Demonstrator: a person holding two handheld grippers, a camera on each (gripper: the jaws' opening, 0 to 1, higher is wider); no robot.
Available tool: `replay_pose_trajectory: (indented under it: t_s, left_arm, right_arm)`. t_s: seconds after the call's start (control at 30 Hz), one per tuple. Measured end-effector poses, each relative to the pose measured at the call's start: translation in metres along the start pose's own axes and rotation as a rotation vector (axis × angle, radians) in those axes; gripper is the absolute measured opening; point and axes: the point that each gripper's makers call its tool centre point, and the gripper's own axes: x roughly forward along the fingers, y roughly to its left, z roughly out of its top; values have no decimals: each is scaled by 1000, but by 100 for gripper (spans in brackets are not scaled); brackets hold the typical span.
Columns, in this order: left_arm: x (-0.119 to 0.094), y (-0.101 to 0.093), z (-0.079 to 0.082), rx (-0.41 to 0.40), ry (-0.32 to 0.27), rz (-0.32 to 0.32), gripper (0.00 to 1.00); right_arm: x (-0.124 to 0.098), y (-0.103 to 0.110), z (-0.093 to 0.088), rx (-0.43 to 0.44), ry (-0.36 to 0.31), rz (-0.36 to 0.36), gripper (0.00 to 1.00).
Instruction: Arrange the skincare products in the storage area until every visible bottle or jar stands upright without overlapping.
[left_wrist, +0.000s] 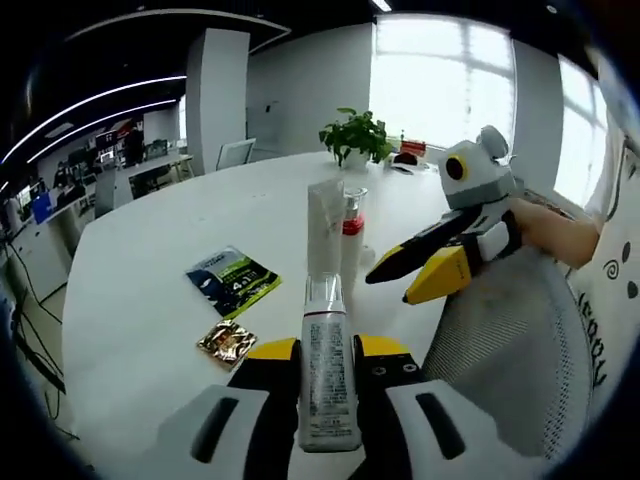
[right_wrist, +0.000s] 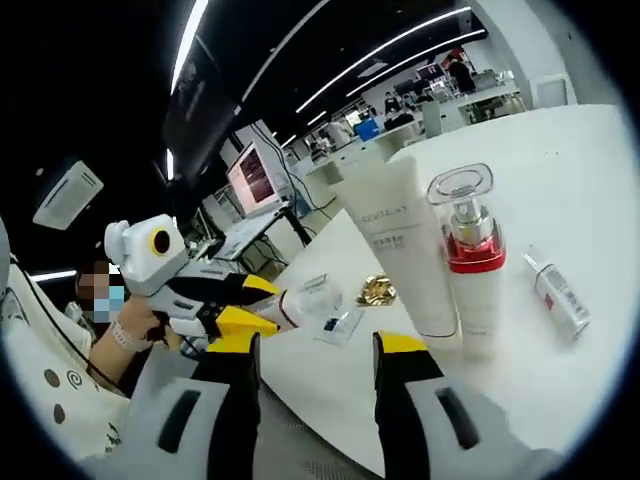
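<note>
left hand-held gripper (left_wrist: 327, 375) clamped on small bottle (left_wrist: 328, 370); right hand-held gripper (right_wrist: 315, 345) jaws apart, near white tube (right_wrist: 400, 240).

Tabletop (left_wrist: 150, 300): smooth white laminate, soft sheen. White tube (right_wrist: 400, 245): matt plastic. Pump bottle (right_wrist: 468, 255): clear glossy cap, red glossy collar, frosted body (glass or plastic, cannot tell). Small bottle (left_wrist: 327, 375) in the left tongs (left_wrist: 327, 372): clear cap, printed label. Foil packet (left_wrist: 227, 342): crinkled, metallic gold. Green sachet (left_wrist: 232, 280): glossy print.
</note>
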Motion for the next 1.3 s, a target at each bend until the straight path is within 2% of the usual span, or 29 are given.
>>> replay_pose_trajectory:
  t_s: [0.03, 0.13, 0.23, 0.33, 0.47, 0.57, 0.63, 0.77, 0.83, 0.87, 1.03, 1.13, 1.3]
  left_arm:
    - [-1, -1, 3, 17, -12, 10, 17]
    - [-2, -6, 8, 62, -20, 26, 17]
    - [-1, -15, 13, 56, -37, 13, 17]
    - [3, -25, 16, 56, -45, 6, 17]
    - [5, -29, 19, 64, -61, -5, 17]
    - [9, -37, 21, 78, -59, -15, 17]
    - [11, -41, 22, 80, -61, -24, 17]
    - [14, -43, 24, 98, -70, -41, 17]
    - [14, -47, 28, 106, -76, -53, 17]
    - [14, -49, 30, 110, -82, -57, 17]
    - [15, -46, 33, 110, -95, -70, 17]
    - [16, -45, 33, 117, -93, -83, 17]
    - [19, -46, 31, 125, -86, -95, 17]
  right_arm:
    - [0, 0, 0, 4, -3, 1, 43]
    - [2, 8, 7, 122, -58, 50, 40]
    - [3, 7, 6, 157, -57, 58, 40]
    - [6, 7, 7, 249, -78, 70, 41]
    - [7, 8, 4, 310, -75, 92, 39]
    - [7, 13, 6, 429, -98, 139, 38]
    - [6, 12, 9, 471, -125, 151, 37]
    - [4, 10, 6, 494, -118, 144, 35]
    - [3, 11, 8, 522, -135, 158, 35]
    - [2, 10, 11, 567, -155, 166, 34]
    - [-2, 3, 15, 593, -188, 152, 33]
    - [-5, -2, 21, 644, -233, 152, 32]
    - [-8, -7, 24, 642, -254, 138, 26]
